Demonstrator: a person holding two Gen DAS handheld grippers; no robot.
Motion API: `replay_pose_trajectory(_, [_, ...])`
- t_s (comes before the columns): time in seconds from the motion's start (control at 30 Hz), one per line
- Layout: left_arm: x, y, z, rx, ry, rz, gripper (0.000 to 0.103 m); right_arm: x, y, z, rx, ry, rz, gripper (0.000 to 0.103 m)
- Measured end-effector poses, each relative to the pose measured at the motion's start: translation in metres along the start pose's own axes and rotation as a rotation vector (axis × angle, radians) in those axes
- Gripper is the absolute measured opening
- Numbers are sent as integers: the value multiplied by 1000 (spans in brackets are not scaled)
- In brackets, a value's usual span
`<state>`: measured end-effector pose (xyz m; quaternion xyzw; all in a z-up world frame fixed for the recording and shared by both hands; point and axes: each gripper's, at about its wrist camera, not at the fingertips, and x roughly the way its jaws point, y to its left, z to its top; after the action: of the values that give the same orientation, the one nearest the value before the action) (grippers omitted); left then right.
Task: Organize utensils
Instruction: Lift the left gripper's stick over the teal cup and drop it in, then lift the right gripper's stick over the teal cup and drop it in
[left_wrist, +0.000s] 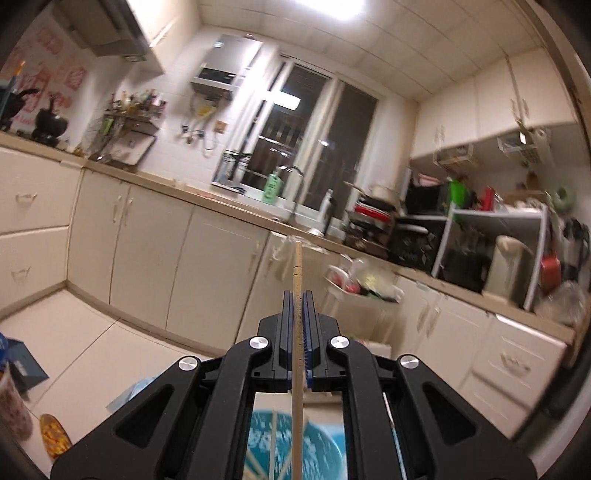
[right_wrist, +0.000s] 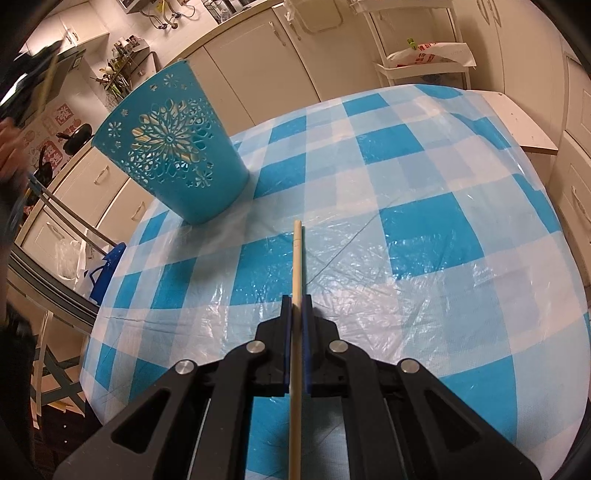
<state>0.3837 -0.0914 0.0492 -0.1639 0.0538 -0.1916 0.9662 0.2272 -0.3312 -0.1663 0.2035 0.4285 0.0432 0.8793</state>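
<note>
Left gripper (left_wrist: 297, 295) pinching chopstick (left_wrist: 297, 266), lying along fingers, tip pointing forward. Right gripper (right_wrist: 297, 301) pinching second chopstick (right_wrist: 296, 254) likewise, tip angling down toward tablecloth (right_wrist: 406, 229), near basket (right_wrist: 170, 147).

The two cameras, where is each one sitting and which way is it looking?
Left wrist view: sits on the left gripper, facing level across the kitchen at cabinets and the window; its own black frame shows, shut on a chopstick.
Right wrist view: sits on the right gripper, tilted down at the checked tablecloth and the blue holder; it is shut on another chopstick, and a blurred hand shows at the left edge.
Shared: the blue holder, seen below the left gripper too, and the kitchen cabinets.
</note>
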Motion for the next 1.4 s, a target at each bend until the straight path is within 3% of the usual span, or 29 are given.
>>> replay_pose_trajectory(0.27, [50,3,-33,-2,33,82,5,2,3,1,-21,1,-4,6])
replay_pose_trajectory(0.7, [48,6,-66,40,57,151,5,1,2,1,-9,4,4,6])
replay_pose_trajectory(0.87, [44,1,-69,61,85,139,6,1,2,1,-10,4,2,6])
replay_pose_trajectory(0.93, [40,2,-69,66,107,136,10,1,2,1,-11,2,-1,6])
replay_pose_trajectory(1.1, [10,10,-65,49,109,167,45,-8,0,2,0,-42,23,6])
replay_pose_trajectory(1.3, [-55,36,-66,36,104,226,62,-33,3,8,29,-168,134,6])
replay_pose_trajectory(1.4, [-86,53,-82,36,143,273,66,-53,21,26,8,-257,200,6])
